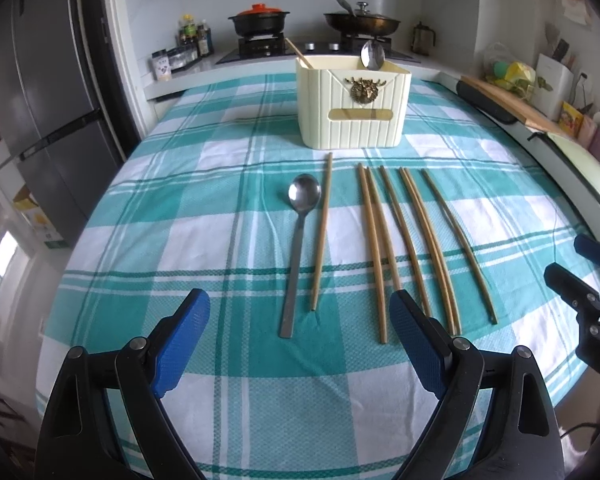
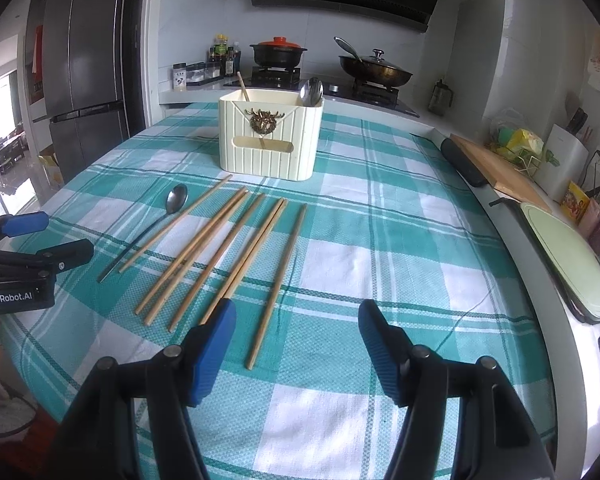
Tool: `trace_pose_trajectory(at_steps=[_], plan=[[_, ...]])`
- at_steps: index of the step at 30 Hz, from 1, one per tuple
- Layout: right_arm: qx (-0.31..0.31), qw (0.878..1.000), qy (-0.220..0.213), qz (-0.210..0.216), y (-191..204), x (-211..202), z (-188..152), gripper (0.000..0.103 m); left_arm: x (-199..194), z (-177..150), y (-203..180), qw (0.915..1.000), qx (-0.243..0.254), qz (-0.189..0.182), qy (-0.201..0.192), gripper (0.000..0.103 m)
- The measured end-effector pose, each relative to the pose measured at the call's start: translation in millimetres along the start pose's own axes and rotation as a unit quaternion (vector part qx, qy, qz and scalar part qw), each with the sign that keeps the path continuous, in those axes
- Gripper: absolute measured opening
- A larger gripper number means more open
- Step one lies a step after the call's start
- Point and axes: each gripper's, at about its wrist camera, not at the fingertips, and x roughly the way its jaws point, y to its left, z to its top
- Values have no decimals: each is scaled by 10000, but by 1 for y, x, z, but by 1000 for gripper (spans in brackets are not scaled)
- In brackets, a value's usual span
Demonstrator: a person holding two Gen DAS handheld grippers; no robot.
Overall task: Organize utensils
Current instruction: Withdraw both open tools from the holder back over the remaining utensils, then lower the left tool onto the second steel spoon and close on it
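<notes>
A cream utensil holder (image 1: pixel 354 106) (image 2: pixel 271 136) stands at the table's far side, with a spoon (image 1: pixel 372 55) and one chopstick (image 1: pixel 298 53) inside. On the cloth lie a metal spoon (image 1: pixel 298 240) (image 2: pixel 172 204) and several wooden chopsticks (image 1: pixel 410 240) (image 2: pixel 220 256) in a row. My left gripper (image 1: pixel 300 320) is open and empty, above the near ends of the spoon and chopsticks. My right gripper (image 2: pixel 296 328) is open and empty, above the near end of the rightmost chopstick (image 2: pixel 278 280).
The table has a teal and white checked cloth (image 1: pixel 220 208). A stove with a clay pot (image 2: pixel 278 54) and a lidded pan (image 2: pixel 374 68) stands behind. A fridge (image 2: pixel 88 60) is at the left. A cutting board (image 2: pixel 500 172) and counter clutter run along the right.
</notes>
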Motion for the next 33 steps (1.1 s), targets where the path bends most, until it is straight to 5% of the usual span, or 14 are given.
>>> trace_pose_trajectory(at_steps=[33], plan=[[-154,9985,513,-125,-3,38,-8,65,44,10,40,9988,-266,-69,396,92]])
